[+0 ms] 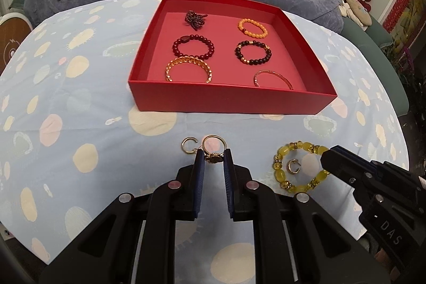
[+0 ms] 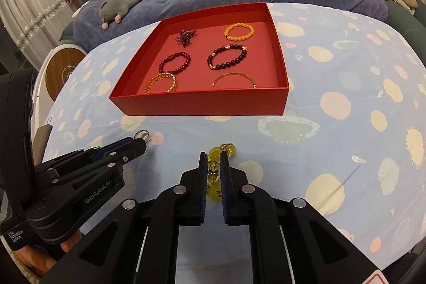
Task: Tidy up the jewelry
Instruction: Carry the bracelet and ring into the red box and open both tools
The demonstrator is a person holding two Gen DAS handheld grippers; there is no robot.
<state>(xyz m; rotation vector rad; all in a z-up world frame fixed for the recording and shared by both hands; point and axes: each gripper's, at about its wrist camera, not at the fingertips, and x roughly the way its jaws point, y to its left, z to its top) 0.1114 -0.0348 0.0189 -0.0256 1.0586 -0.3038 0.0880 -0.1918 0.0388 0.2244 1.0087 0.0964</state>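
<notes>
Your left gripper [image 1: 213, 157] has its jaws clamped on a gold ring [image 1: 213, 149], pinching the ring's ornate dark-gold head between the blue pads while the band loops out past the tips. Just to the left of it, a small open gold ear cuff [image 1: 188, 145] lies on the desk [image 1: 80, 103], close beside the left pad. The desk is covered with a pale blue cloth printed with planets and suns.

Your right gripper [image 2: 213, 167] has its jaws closed on the yellow bead bracelet [image 1: 300, 168]; from its own camera you see yellow beads squeezed between the pads and more beads showing past the tips. From the left camera the bracelet lies as a loop on the cloth with the right gripper gripping its right side, and a second small gold ear cuff [image 1: 293, 166] sits inside the loop.

Beyond both grippers stands the red box [image 1: 226, 100], open on top. Inside it lie six pieces in two columns: a dark chain [image 1: 195, 17], a dark red bead bracelet [image 1: 193, 45] and a gold bangle [image 1: 189, 69] on the left; an orange bead bracelet [image 1: 252, 28], a black bead bracelet [image 1: 253, 52] and a thin gold bangle [image 1: 273, 79] on the right.
</notes>
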